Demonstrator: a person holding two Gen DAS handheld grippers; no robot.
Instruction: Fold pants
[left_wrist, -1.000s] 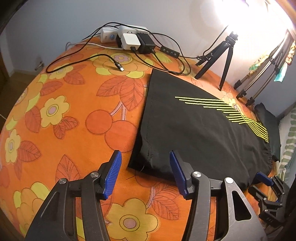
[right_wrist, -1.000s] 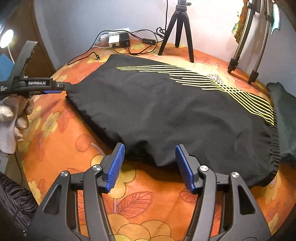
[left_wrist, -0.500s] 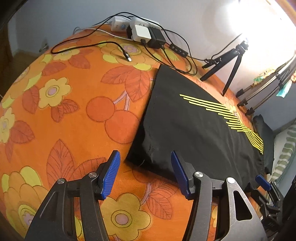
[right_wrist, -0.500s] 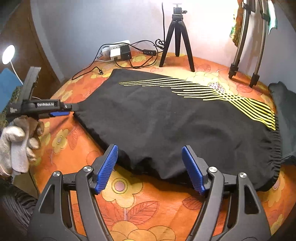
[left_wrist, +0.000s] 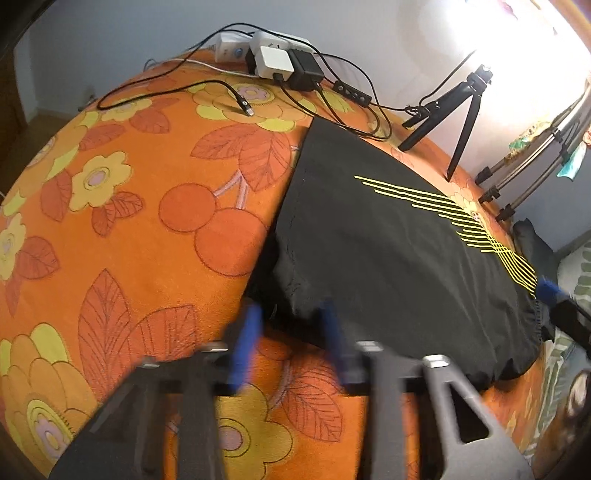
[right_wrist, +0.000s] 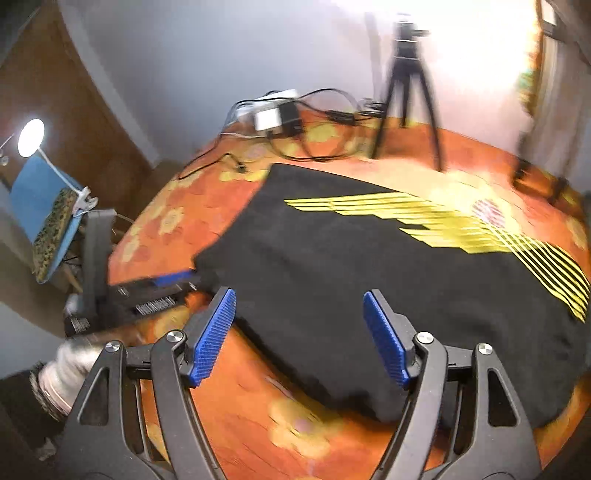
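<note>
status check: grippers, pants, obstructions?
Left gripper closing on the near corner of the black pants. Right gripper open, hovering over the near edge. Cables and tripod at the far side, clear of the pants.

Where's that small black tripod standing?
The black tripod stands at the bed's far edge by the wall, just beyond the black pants, right of the chargers.

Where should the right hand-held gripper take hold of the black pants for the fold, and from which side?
Best bet: the near hem corner of the black pants, approached from the open orange bedspread below it. That edge bulges slightly off the surface, so a finger of the right hand-held gripper could probably slide under.
</note>
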